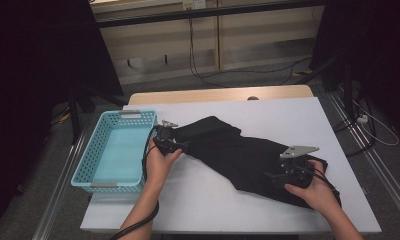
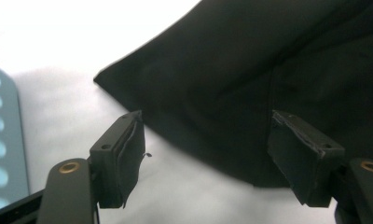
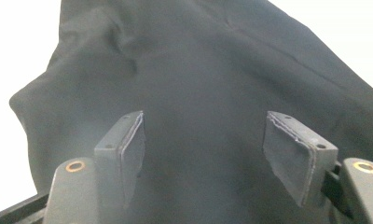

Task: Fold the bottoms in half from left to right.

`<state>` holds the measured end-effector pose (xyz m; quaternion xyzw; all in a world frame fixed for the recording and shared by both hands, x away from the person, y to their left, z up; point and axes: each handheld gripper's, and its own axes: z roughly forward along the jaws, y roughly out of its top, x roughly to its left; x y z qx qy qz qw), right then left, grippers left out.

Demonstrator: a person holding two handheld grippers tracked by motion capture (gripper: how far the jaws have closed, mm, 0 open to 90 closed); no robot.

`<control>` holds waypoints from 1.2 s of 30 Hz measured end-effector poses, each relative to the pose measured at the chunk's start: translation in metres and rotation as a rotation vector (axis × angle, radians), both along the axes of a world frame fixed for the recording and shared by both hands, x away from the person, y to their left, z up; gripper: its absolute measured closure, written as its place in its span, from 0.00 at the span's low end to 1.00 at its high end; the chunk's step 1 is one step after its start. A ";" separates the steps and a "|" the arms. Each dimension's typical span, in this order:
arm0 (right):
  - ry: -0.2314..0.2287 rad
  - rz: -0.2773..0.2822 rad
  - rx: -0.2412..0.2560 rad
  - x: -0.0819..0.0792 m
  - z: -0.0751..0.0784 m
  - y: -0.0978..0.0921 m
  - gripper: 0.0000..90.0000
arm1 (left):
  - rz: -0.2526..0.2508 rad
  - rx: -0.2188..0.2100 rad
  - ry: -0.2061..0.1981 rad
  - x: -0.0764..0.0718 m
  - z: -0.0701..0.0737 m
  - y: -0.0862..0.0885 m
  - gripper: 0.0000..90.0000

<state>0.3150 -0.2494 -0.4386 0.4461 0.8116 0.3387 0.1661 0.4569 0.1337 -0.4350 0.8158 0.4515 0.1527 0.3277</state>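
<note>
While both hands hover low over the bench (image 1: 198,200), the left claw (image 2: 205,154) sits released, jaws spread wide, with the near edge of the black garment (image 2: 268,79) lying just ahead of and between them, pale bench surface showing under the left jaw. Off to that claw's left, the blue basket (image 1: 113,150) stands just beside the hand. Over at the right claw (image 3: 203,154), same story: jaws parted, nothing clamped, dark cloth spread flat beneath and beyond both pads, a rumpled fold ahead to its left. From the high view, the garment stretches diagonally between the two claws, left claw at its upper end, right claw (image 1: 283,176) at its lower end.
</note>
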 end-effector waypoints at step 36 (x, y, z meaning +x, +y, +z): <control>-0.066 -0.051 -0.001 0.005 0.001 -0.028 0.52 | -0.093 -0.045 0.000 -0.009 0.005 -0.013 0.23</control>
